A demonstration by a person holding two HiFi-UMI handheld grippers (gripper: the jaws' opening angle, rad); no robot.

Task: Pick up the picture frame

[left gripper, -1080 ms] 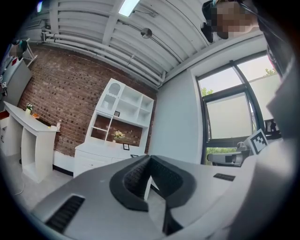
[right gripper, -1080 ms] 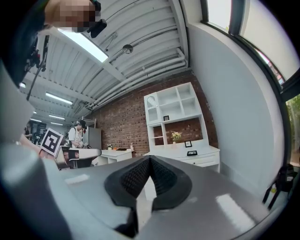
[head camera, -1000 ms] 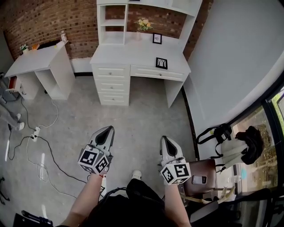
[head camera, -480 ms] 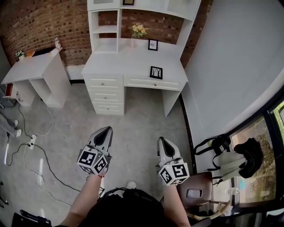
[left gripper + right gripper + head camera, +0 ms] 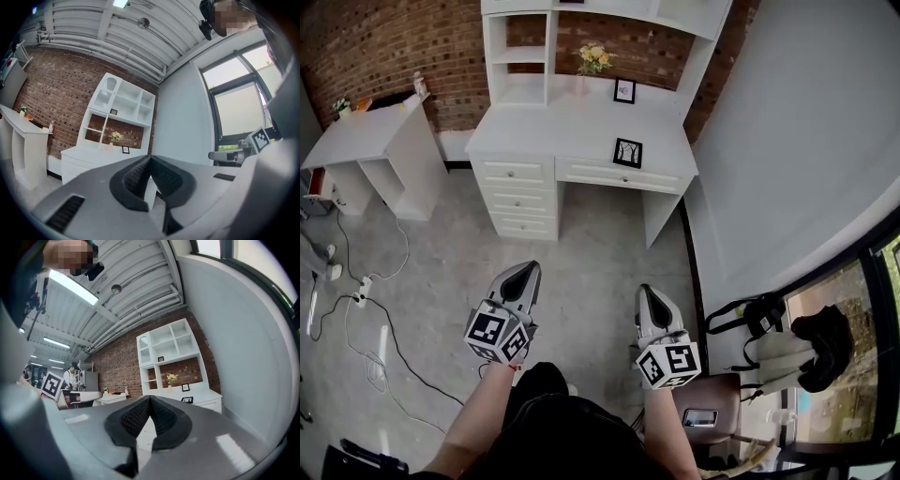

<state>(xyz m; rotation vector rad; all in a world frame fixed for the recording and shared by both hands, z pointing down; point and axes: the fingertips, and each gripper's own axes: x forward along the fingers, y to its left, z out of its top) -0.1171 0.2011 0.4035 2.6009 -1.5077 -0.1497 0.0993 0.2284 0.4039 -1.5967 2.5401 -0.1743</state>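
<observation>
A black picture frame (image 5: 628, 152) stands near the front right of the white desk (image 5: 553, 136). A second small frame (image 5: 624, 90) stands at the desk's back, beside the yellow flowers (image 5: 592, 58). Both frames show far off in the right gripper view, the front frame (image 5: 187, 400) below the back frame (image 5: 185, 387). The left gripper view catches only the back frame (image 5: 125, 149). My left gripper (image 5: 528, 272) and right gripper (image 5: 645, 293) are held level over the grey floor, well short of the desk. On each the jaws are closed tip to tip with nothing between them.
A smaller white side table (image 5: 366, 127) stands left of the desk against the brick wall. Cables and a power strip (image 5: 364, 281) lie on the floor at the left. A brown seat with a phone (image 5: 698, 415) and bags (image 5: 778, 328) sit at the right by the window.
The desk has drawn nearer and sits lower in the head view as the person walks toward it. Both grippers keep the same level, closed pose.
</observation>
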